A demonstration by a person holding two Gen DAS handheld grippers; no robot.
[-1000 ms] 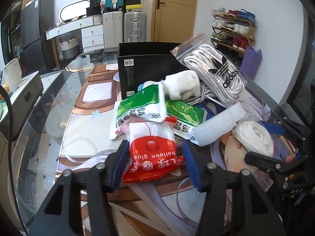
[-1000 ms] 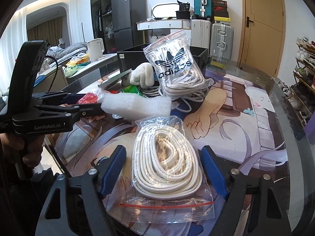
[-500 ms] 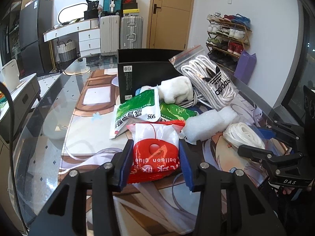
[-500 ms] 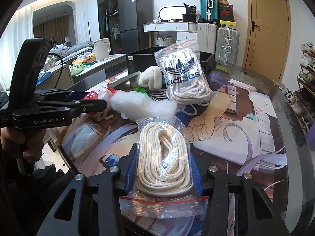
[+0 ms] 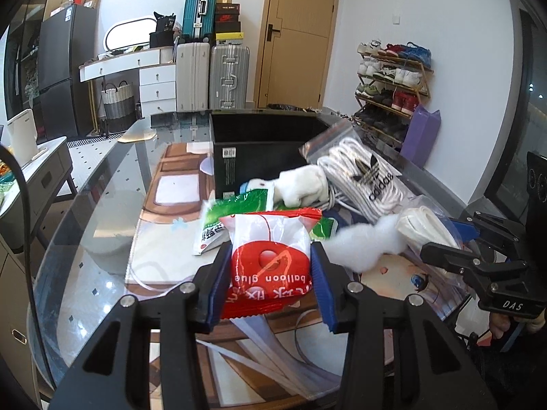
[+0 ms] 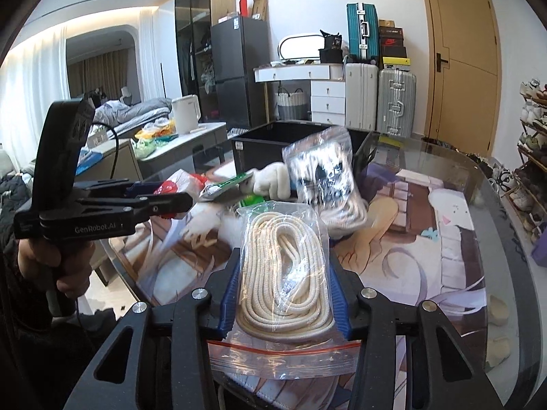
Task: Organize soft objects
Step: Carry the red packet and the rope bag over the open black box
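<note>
Soft packets lie in a heap on the worktop (image 5: pixel 102 239), on a printed mat (image 6: pixel 427 239), and two of them are gripped. One is the red and white balloon glue packet (image 5: pixel 270 263); the left hand-held gripper (image 5: pixel 270 273) is closed on it, with a blue pad pressing each side. The other is the clear bag of cream rope (image 6: pixel 283 266); the right hand-held gripper (image 6: pixel 283 294) is closed on it in the same way, and the zip edge of the bag hangs toward the camera. Just behind the glue packet is a green and white packet (image 5: pixel 222 215), and beside it a white foam piece (image 5: pixel 362 242). Further back a white plush item (image 5: pixel 301 188) rests against the adidas bag of white cord (image 5: pixel 362 177), which appears blurred in the right wrist view. Behind all of them stands an open black box (image 5: pixel 259 143). At the far wall are suitcases (image 5: pixel 212 71) and a shoe rack (image 5: pixel 389 82).
</note>
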